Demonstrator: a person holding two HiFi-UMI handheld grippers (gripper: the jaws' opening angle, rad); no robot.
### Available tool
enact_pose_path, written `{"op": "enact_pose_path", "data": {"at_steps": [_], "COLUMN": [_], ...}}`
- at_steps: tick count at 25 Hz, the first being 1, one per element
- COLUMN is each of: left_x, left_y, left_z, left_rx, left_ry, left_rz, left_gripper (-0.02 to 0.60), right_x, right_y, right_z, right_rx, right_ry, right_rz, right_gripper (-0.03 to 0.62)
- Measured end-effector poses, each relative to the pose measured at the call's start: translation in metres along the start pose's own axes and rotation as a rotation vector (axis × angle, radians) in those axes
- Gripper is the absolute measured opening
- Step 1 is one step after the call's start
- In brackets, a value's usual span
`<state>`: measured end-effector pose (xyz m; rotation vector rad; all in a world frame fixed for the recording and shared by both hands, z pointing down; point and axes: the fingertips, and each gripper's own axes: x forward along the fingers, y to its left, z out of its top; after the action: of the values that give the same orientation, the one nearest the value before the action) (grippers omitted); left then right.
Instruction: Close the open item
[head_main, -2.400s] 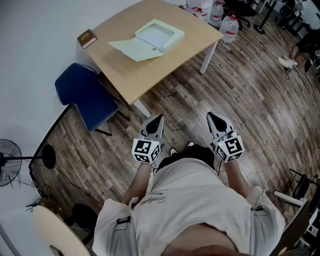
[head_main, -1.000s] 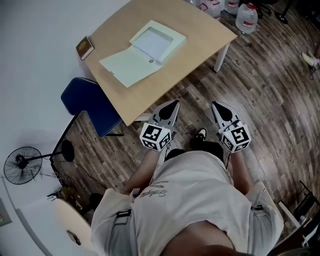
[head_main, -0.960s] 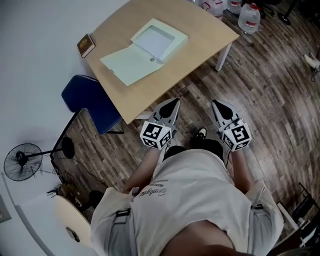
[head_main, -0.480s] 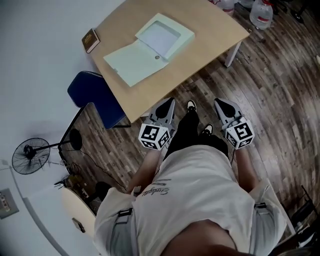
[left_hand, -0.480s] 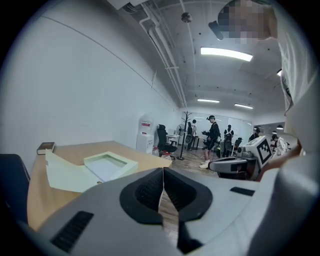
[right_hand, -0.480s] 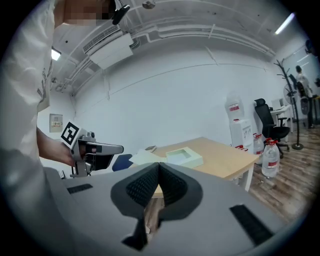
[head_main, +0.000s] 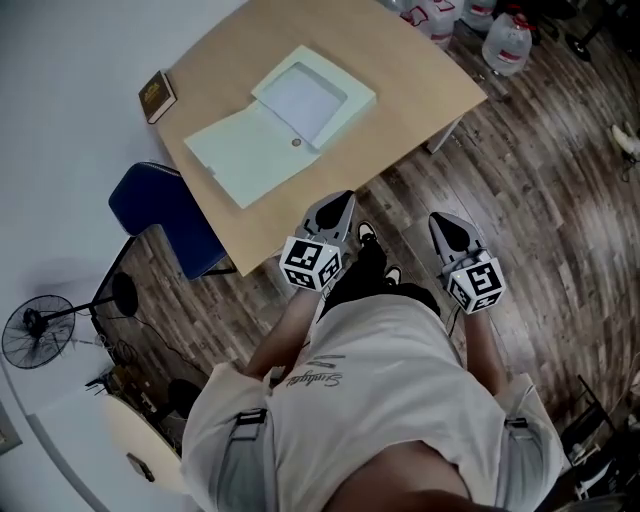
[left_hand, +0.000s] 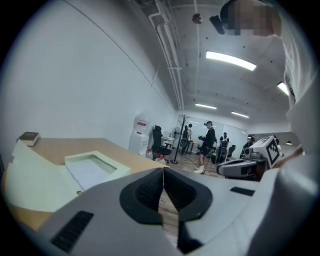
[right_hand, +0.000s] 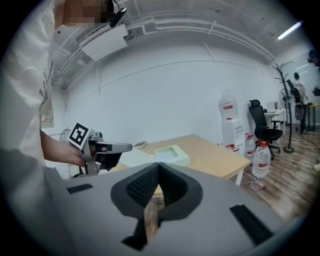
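An open pale green box lies on the wooden table. Its tray sits at the middle and its flat lid is folded out to the left. In the left gripper view the tray and the lid lie just ahead. My left gripper is shut and empty, its tip at the table's near edge, short of the box. My right gripper is also shut and empty, held over the floor to the right of the table. From the right gripper view I see the box and the left gripper.
A small brown book lies at the table's far left corner. A blue chair stands left of the table, with a fan beyond it. Water bottles stand on the floor past the table's right side. People stand far off in the room.
The person has stepped closer to the table. The left gripper now reaches the table's near edge. Both grippers stay shut and the box has not moved.
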<state>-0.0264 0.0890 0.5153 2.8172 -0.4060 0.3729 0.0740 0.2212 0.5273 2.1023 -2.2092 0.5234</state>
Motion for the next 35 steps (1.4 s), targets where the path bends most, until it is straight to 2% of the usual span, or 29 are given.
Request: {"op": "enact_pose_path", "data": {"at_steps": [4, 8, 14, 21, 25, 30, 35], "left_x": [0.025, 0.034, 0.041, 0.035, 0.039, 0.046, 0.056], "left_y": [0.017, 0.053, 0.119, 0.163, 0.187, 0.206, 0.234], "left_z": [0.023, 0.033, 0.050, 0.062, 0.055, 0.048, 0.069], "left_rx": [-0.001, -0.006, -0.015, -0.052, -0.083, -0.118, -0.156], "left_ry": [-0.041, -0.035, -0.060, -0.086, -0.077, -0.065, -0.081], "left_rz": [-0.011, 0.000, 0.060, 0.154, 0.226, 0.343, 0.484], "left_gripper": [0.014, 0.014, 0.014, 0.014, 0.015, 0.014, 0.014], "right_x": [0.032, 0.077, 0.139, 0.186, 0.217, 0.253, 0.306], "right_y": [-0.012, -0.013, -0.009, -0.007, -0.015, -0.047, -0.065], "right_z": [0.018, 0.059, 0.101, 0.107, 0.114, 0.115, 0.135], "right_rx": [-0.043, -0.092, -0.168, -0.196, -0.241, -0.276, -0.354], "right_ry": [0.026, -0.008, -0.045, 0.004, 0.017, 0.036, 0.058], "right_rz": [0.027, 0.044, 0.067, 0.142, 0.206, 0.274, 0.424], "right_gripper": [-0.006, -0.006, -0.006, -0.006, -0.006, -0.006, -0.006]}}
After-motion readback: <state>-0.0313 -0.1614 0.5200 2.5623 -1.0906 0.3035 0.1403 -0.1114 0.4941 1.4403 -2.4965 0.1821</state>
